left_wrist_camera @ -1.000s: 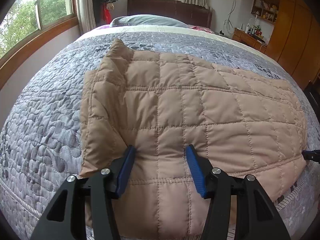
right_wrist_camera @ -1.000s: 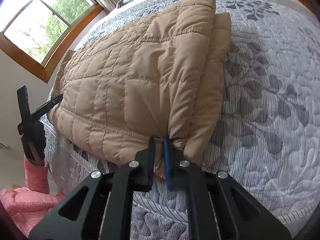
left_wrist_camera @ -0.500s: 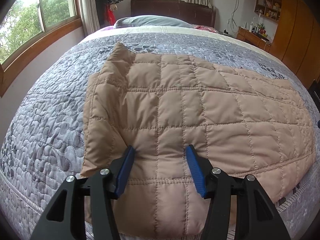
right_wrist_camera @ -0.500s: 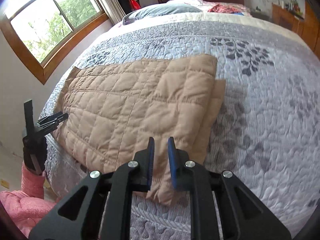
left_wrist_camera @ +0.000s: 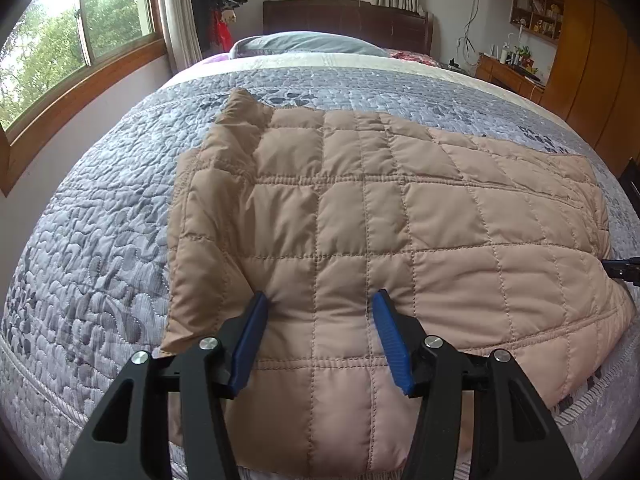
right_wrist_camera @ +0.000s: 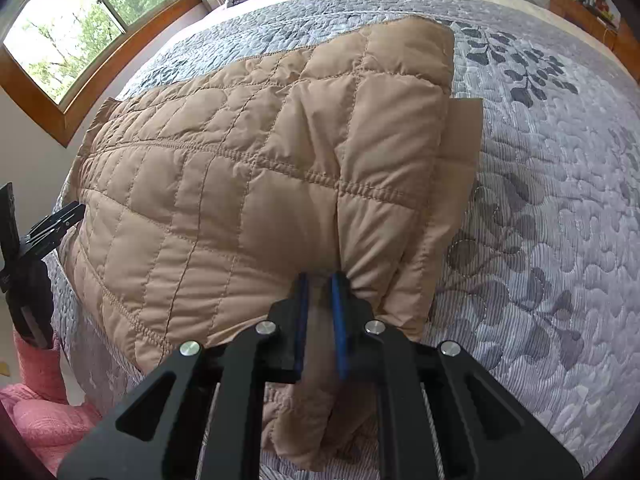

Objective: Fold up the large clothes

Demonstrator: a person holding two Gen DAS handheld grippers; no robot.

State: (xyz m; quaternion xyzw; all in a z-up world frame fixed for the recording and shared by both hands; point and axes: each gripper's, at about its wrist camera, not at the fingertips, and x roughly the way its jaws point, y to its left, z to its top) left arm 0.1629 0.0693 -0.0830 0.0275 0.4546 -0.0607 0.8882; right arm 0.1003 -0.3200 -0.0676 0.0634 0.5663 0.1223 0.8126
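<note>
right wrist view: right gripper (right_wrist_camera: 320,280) clamped on bunched edge of tan quilted padded jacket (right_wrist_camera: 256,168), lying on grey quilted bedspread (right_wrist_camera: 560,200). left gripper (left_wrist_camera: 320,308) apart, fabric between pads. probably slips from thin pinch if pulled unevenly, spoiling fold.

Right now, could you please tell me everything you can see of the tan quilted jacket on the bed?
The tan quilted jacket is puffy, stitched in squares, folded into a rough rectangle on the grey bedspread, its near edge overhanging. The right gripper pinches a bunched fold at one end; the left gripper straddles the other, jaws apart.
</note>
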